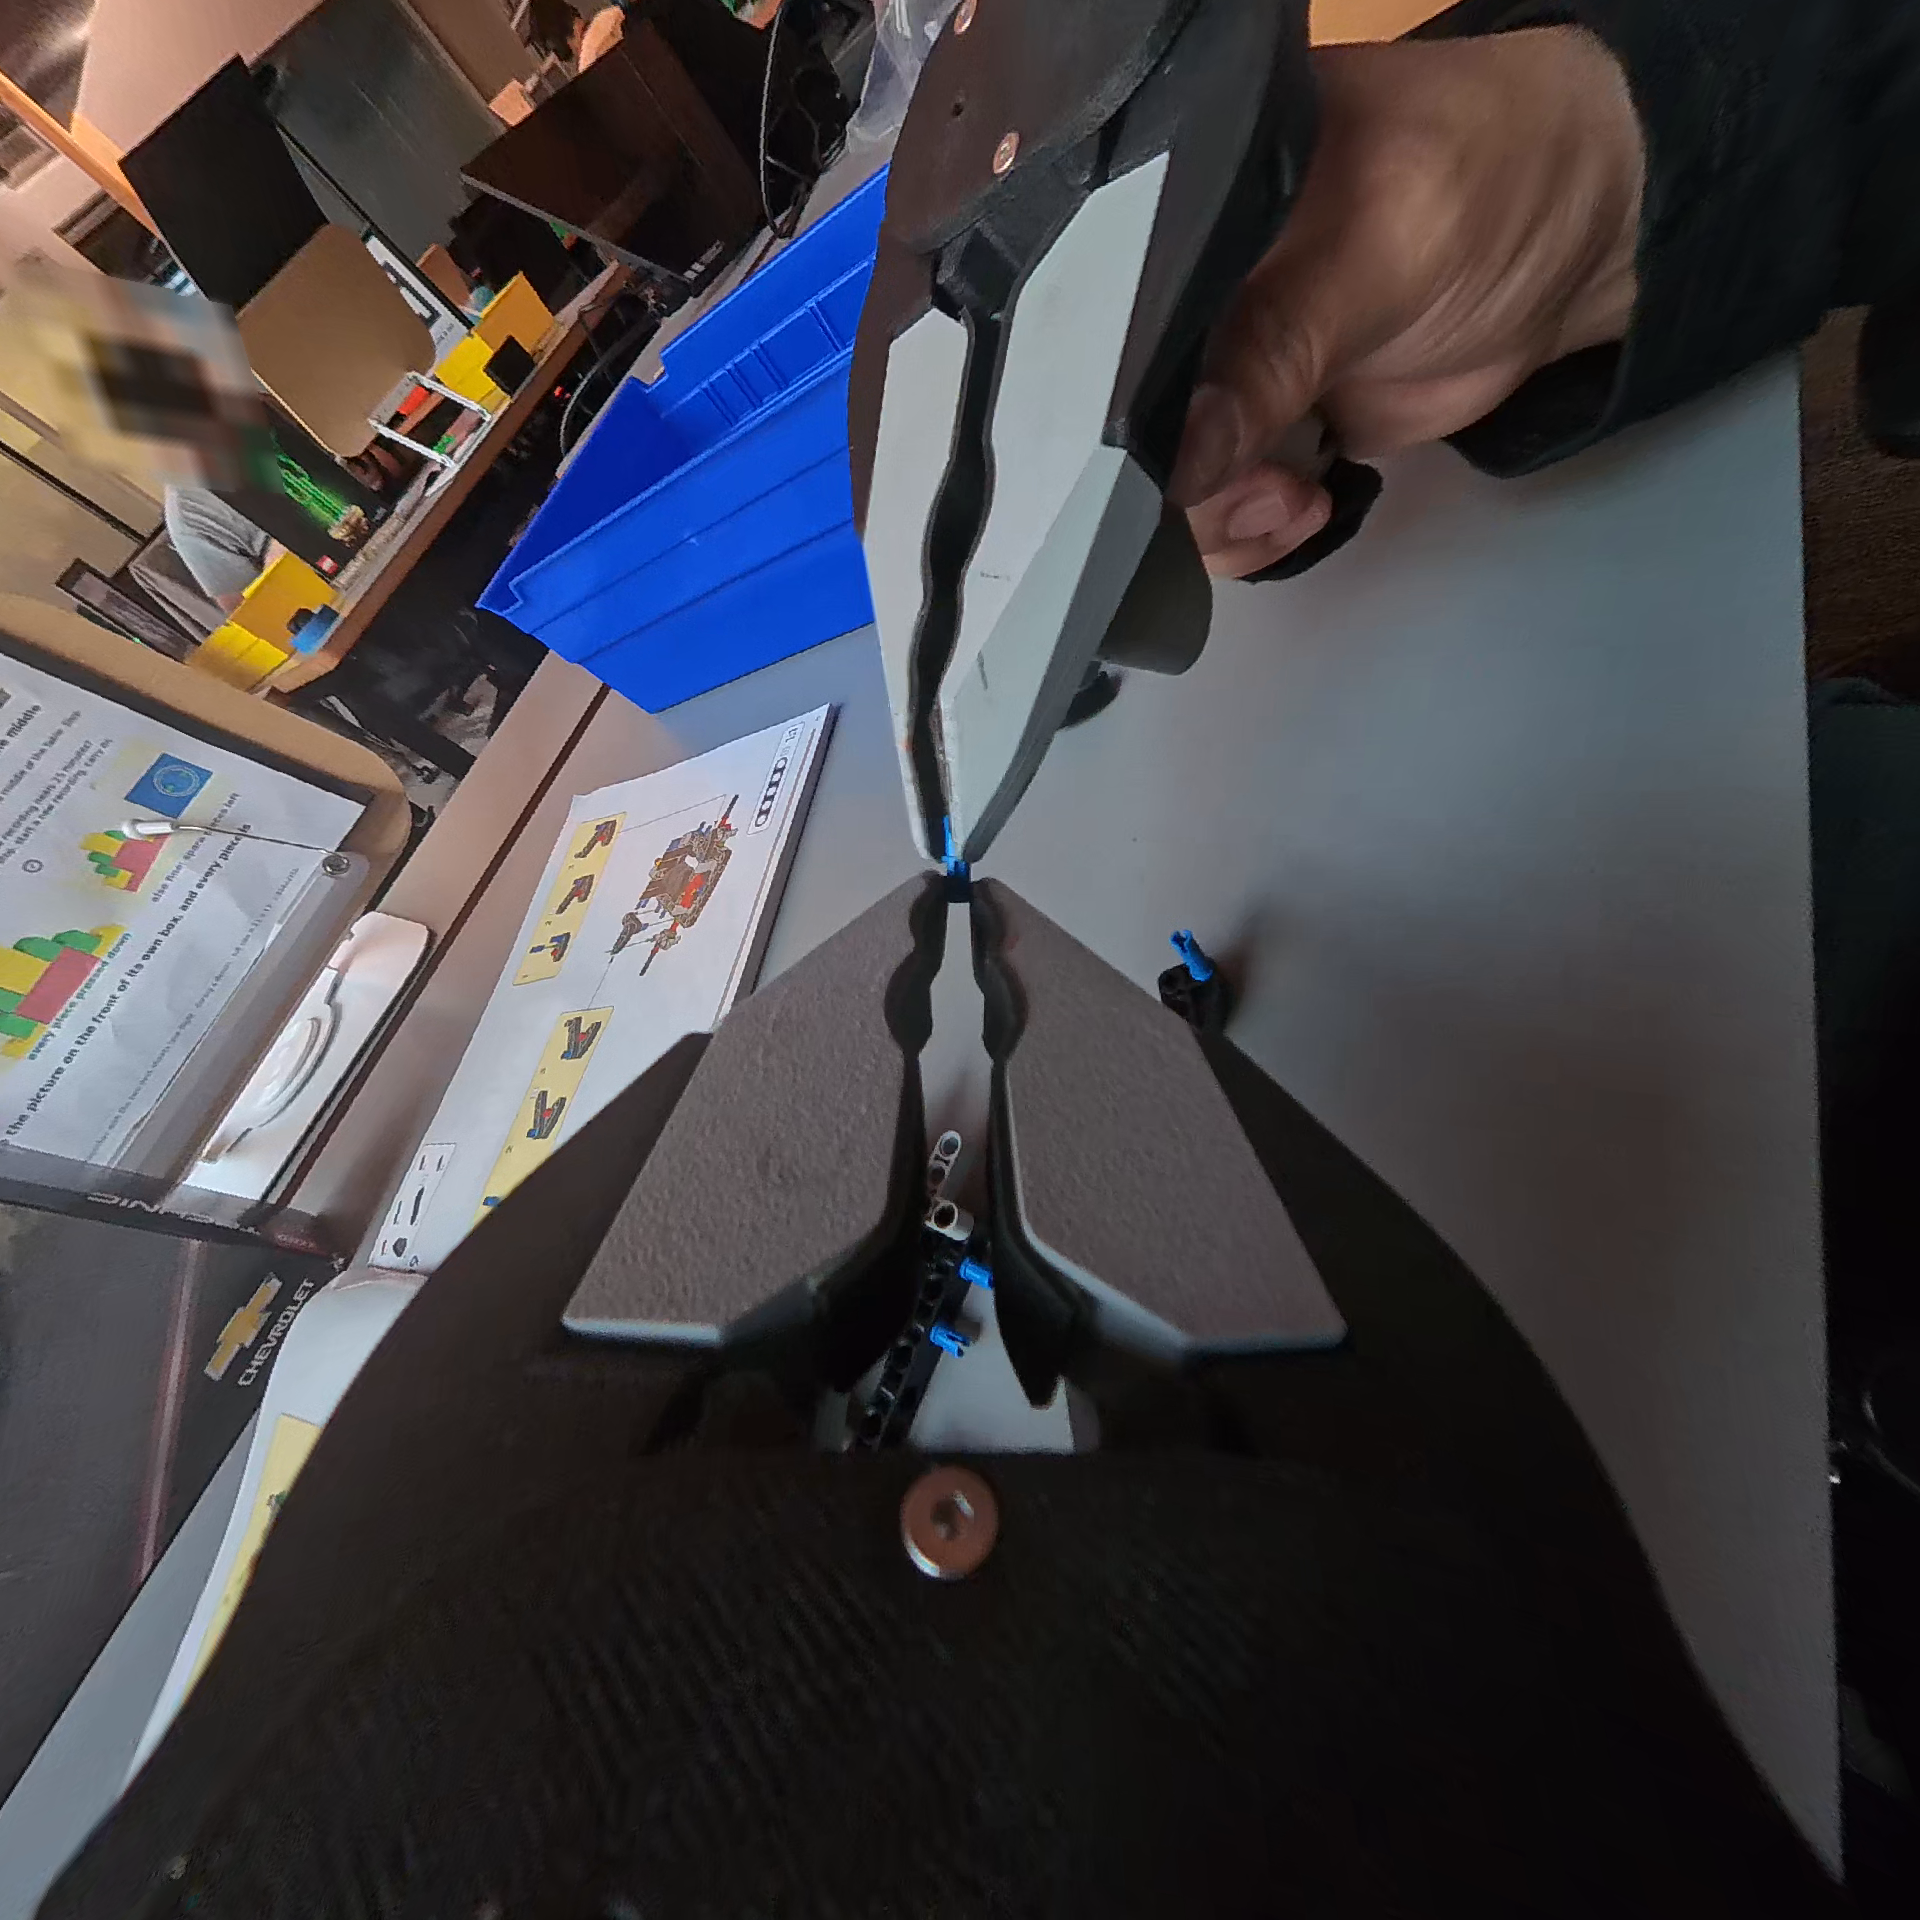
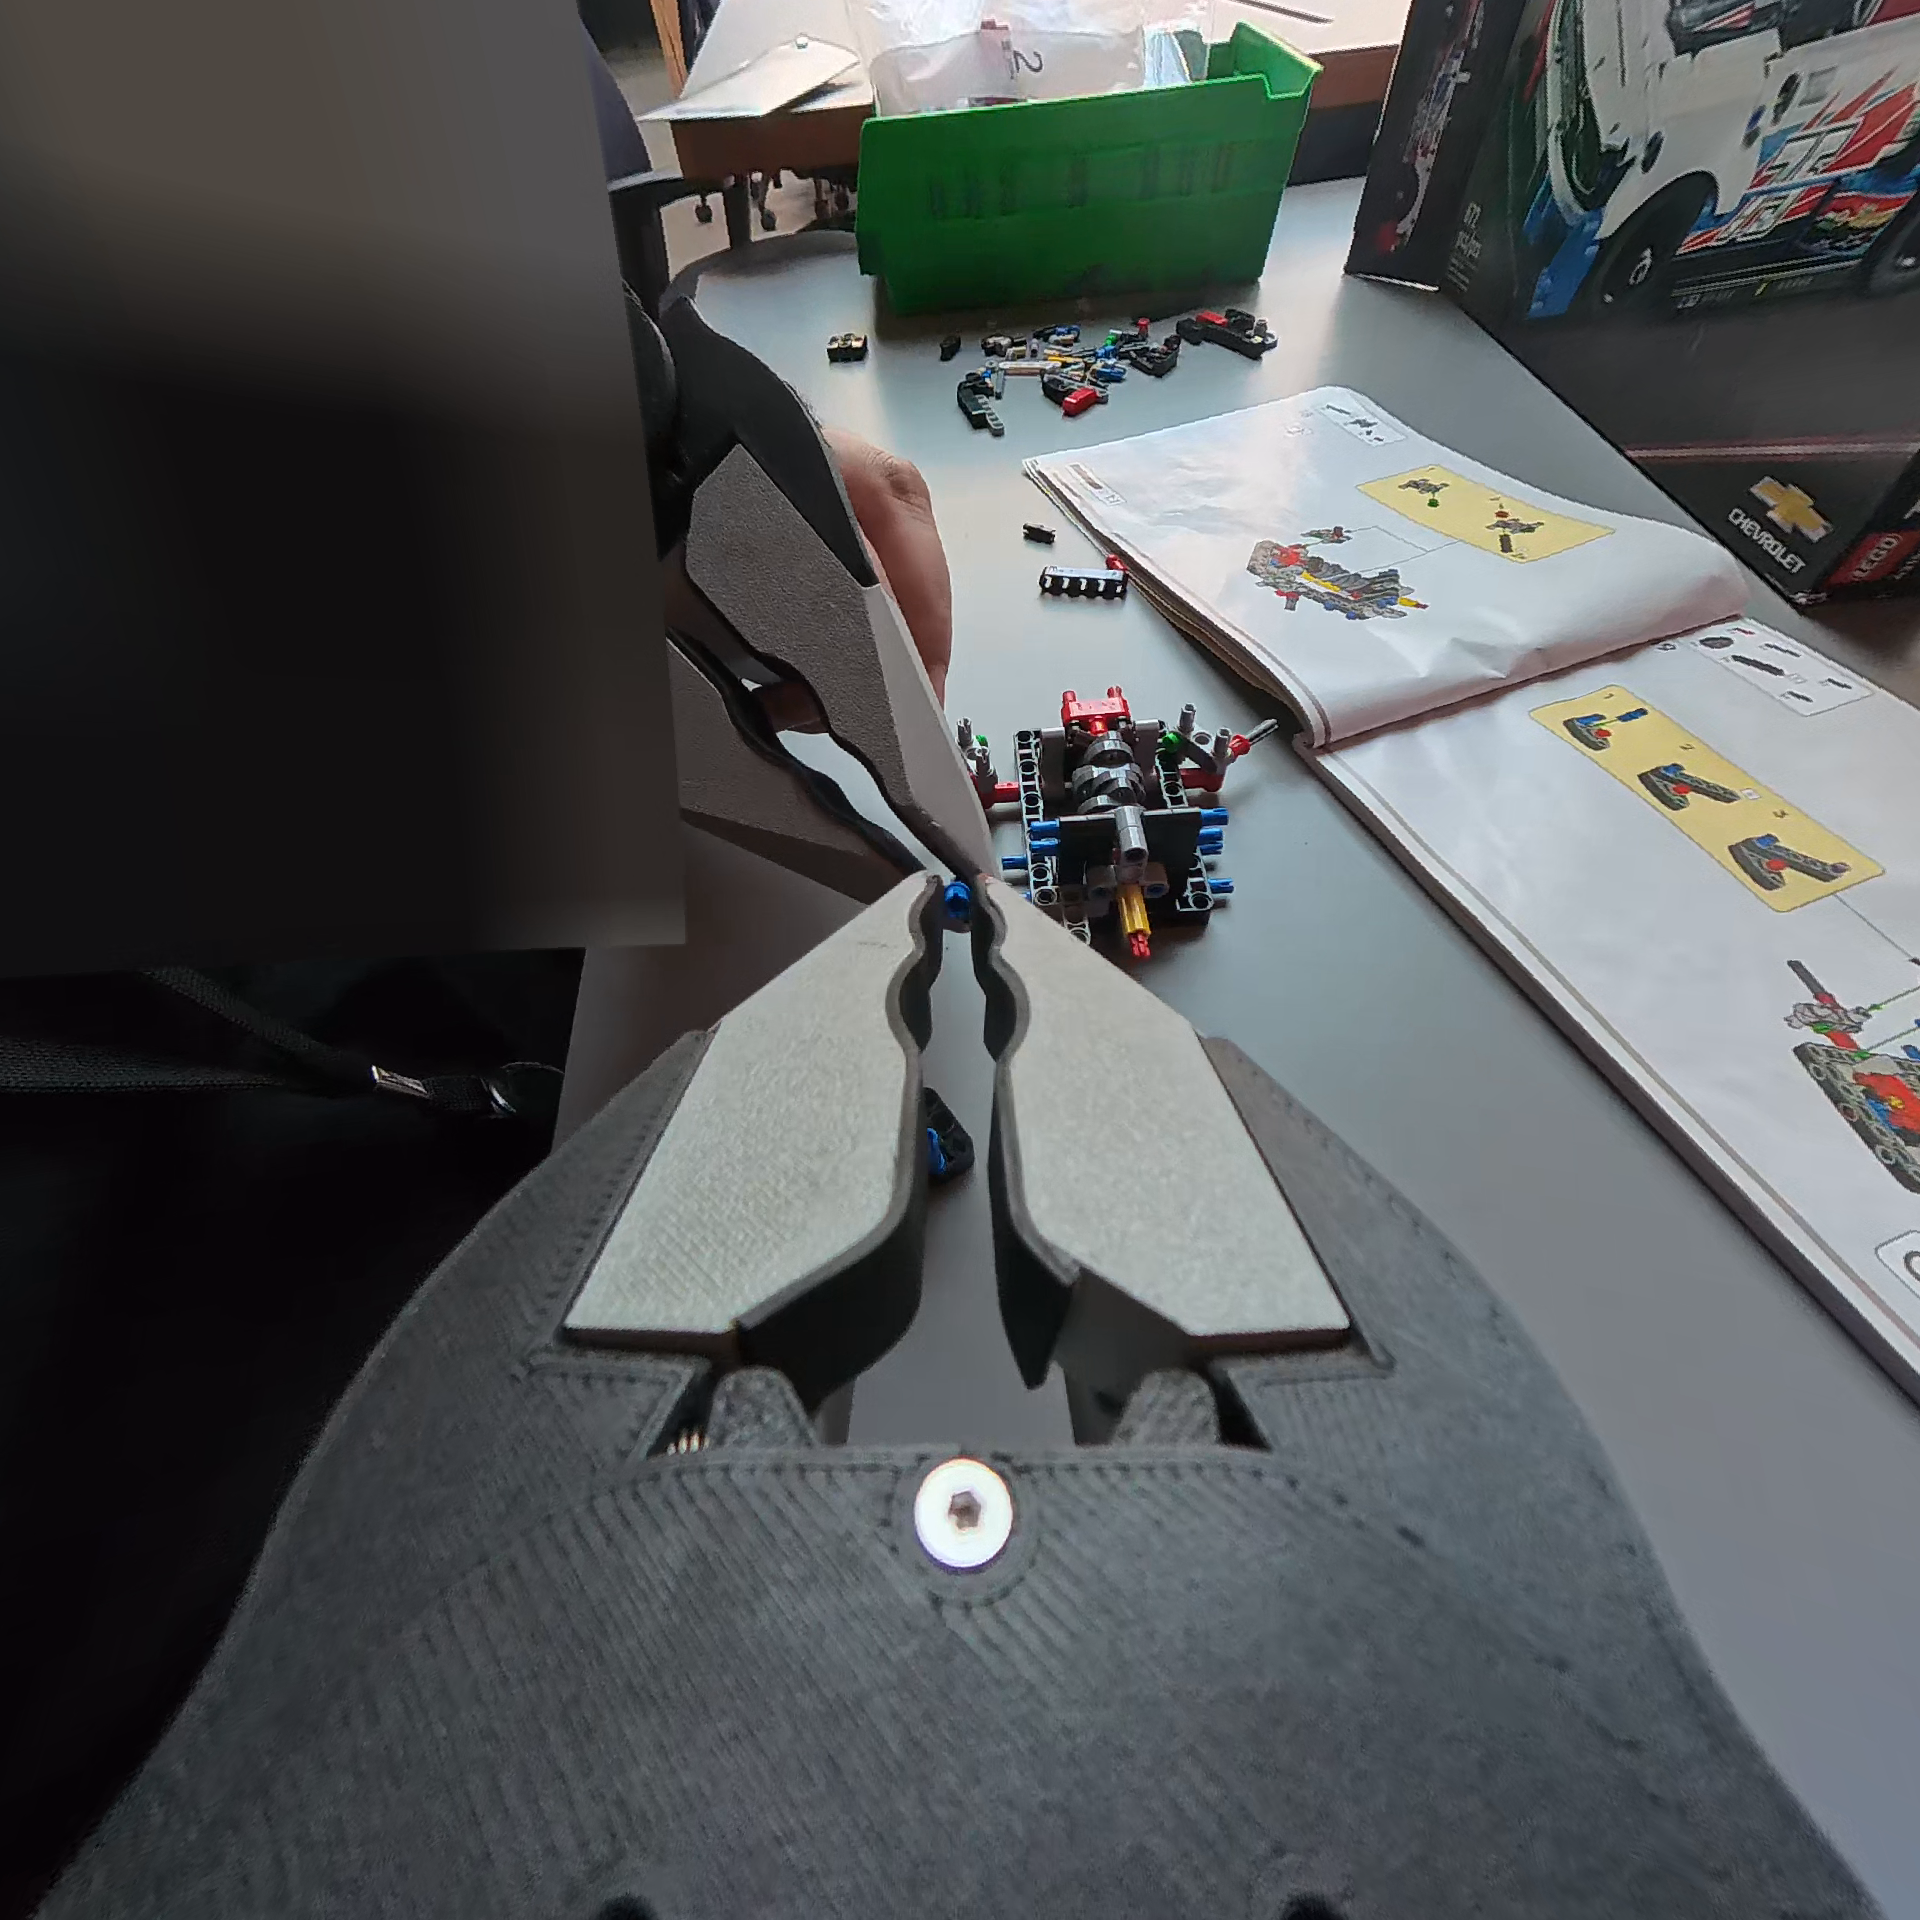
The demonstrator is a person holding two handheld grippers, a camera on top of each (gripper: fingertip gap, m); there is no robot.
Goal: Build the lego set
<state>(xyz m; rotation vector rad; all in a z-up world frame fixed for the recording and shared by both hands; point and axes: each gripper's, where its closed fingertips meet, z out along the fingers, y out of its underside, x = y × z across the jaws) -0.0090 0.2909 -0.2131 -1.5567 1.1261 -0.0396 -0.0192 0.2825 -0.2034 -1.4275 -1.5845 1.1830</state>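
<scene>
My right gripper (image 2: 961, 899) is shut on a small blue pin (image 2: 954, 900) held above the grey table (image 2: 1351, 1039). My left gripper (image 1: 954, 891) meets it tip to tip and is shut on a small dark piece (image 1: 957, 889) joined to that blue pin (image 1: 948, 844). The right gripper (image 1: 940, 831) comes down from the top of the left wrist view. The left gripper (image 2: 971, 862) enters from the upper left of the right wrist view. The partly built chassis (image 2: 1117, 821) sits on the table just beyond the tips. It also shows through my left fingers' gap (image 1: 940, 1278).
A small black piece with a blue pin (image 1: 1190, 971) lies near the tips. An open instruction booklet (image 2: 1455, 644) lies to the right, with the set's box (image 2: 1662, 156) behind it. Loose parts (image 2: 1101, 364) and a green bin (image 2: 1070, 197) are at the back. A blue bin (image 1: 707, 520) stands beyond the booklet. My left and right fingertips are right by each other.
</scene>
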